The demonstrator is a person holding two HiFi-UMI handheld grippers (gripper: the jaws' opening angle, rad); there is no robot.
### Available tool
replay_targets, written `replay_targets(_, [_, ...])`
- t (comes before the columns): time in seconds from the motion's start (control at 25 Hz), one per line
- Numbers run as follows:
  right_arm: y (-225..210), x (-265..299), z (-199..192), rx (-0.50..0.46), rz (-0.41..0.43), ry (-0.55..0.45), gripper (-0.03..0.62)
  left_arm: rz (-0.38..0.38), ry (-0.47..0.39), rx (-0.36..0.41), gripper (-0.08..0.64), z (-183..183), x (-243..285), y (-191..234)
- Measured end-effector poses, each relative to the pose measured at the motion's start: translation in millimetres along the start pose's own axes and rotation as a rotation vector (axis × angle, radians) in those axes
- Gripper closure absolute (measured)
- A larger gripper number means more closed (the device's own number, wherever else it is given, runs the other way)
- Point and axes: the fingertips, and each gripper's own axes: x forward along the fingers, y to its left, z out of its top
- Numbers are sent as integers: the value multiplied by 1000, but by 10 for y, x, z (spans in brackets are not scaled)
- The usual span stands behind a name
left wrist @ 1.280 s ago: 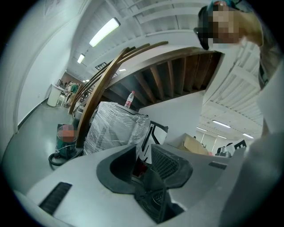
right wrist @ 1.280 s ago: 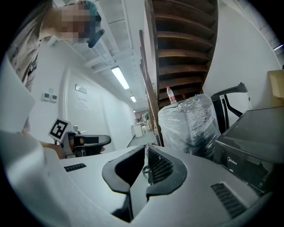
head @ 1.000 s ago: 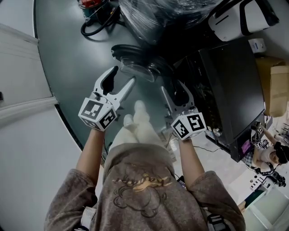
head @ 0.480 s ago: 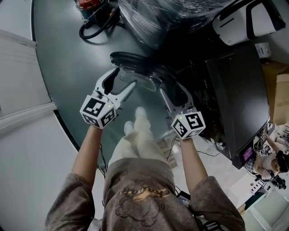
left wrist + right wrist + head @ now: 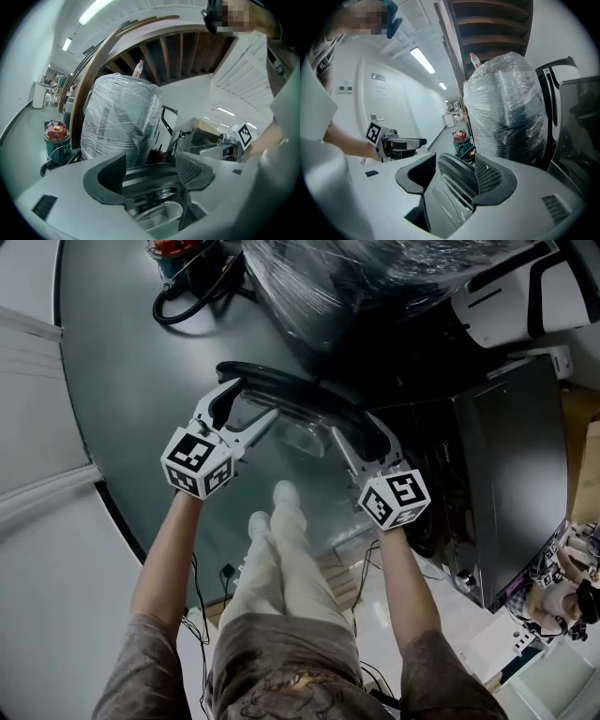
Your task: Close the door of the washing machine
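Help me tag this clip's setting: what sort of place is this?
Likely a workshop or storage hall, not a home laundry room. A bulky plastic-wrapped load stands on the bare grey floor with a red shop vacuum beside it, and the washing machine door hangs open nearby.

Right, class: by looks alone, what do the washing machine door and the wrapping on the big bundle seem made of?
Washing machine door: the dark rim looks like moulded plastic, smooth and slightly glossy. Its bulging centre is see-through, either glass or clear plastic; it is hard to tell which.
Wrapping: thin clear plastic film, shiny, with creases and stretch lines catching the light.
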Motion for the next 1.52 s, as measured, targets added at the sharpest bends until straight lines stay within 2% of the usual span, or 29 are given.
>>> replay_targets(0.32, [-305,381,-231,-83,33,67,364,-20,70,76,244,-339,418,325])
replay_targets(0.52, [-335,523,-379,-113,63,124,364,-34,77,75,244,-404,595,468])
replay_targets(0.68, [-366,558,-381,-125,55,126,364,-52,91,84,244,-404,701,499])
replay_targets(0.88, [-377,554,-387,-91,53,103,390,-42,95,81,244,-435,684,511])
replay_targets(1.16, [-294,545,-384,-114,58,117,390,-33,96,57,245,-444,582,490])
replay_targets(1.52, [-177,464,-494,-157,47,101,390,-1,108,36,245,-641,253,343])
